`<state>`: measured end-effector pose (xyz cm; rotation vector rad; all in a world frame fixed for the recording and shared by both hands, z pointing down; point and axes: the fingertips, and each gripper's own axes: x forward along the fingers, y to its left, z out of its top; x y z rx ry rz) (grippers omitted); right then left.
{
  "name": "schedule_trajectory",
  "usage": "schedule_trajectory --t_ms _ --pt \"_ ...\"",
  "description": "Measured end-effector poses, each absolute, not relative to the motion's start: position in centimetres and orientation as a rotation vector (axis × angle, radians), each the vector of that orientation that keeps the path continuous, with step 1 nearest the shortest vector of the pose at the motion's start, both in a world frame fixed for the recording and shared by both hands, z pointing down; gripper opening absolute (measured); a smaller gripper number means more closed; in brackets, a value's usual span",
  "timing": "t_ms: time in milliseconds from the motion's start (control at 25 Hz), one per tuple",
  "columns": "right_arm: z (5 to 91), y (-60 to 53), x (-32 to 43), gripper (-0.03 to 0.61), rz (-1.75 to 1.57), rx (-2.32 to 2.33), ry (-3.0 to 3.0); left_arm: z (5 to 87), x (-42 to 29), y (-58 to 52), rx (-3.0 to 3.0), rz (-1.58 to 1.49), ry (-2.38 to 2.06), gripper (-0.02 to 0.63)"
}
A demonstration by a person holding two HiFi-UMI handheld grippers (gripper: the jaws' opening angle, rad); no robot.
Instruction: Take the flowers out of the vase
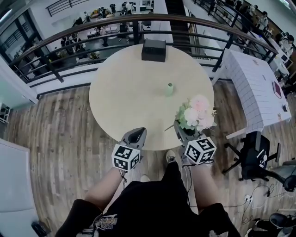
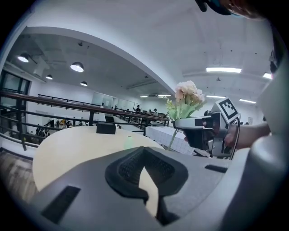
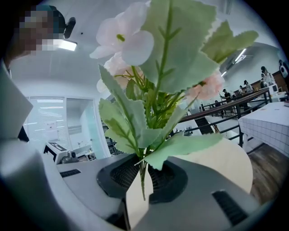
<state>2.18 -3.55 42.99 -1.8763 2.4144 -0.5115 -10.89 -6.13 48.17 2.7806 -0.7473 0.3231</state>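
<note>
Well clear of the vase [image 1: 169, 89], right gripper [image 1: 183, 130] pinches flowers [image 1: 198, 113] at the table [image 1: 121, 83] edge; left gripper [image 1: 135, 136] closed.

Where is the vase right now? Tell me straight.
In the head view the small green vase stands on the round table, right of centre, between the black box at the far edge and the flowers held in the right tool.

- A big office building, on an upper floor.
- A railing [image 1: 115, 19] at 12 o'clock, with people at desks [image 1: 102, 12] below.
- An office chair [image 1: 255, 155] at 4 o'clock.
</note>
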Motion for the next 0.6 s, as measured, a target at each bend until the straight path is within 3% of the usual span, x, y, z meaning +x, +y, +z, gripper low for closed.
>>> schedule_trajectory --t_ms 600 --pt "42.0 3.5 -0.5 0.071 -0.547 -1.779 2.505 46.3 -11.9 0.0 2.732 0.314 -0.8 0.006"
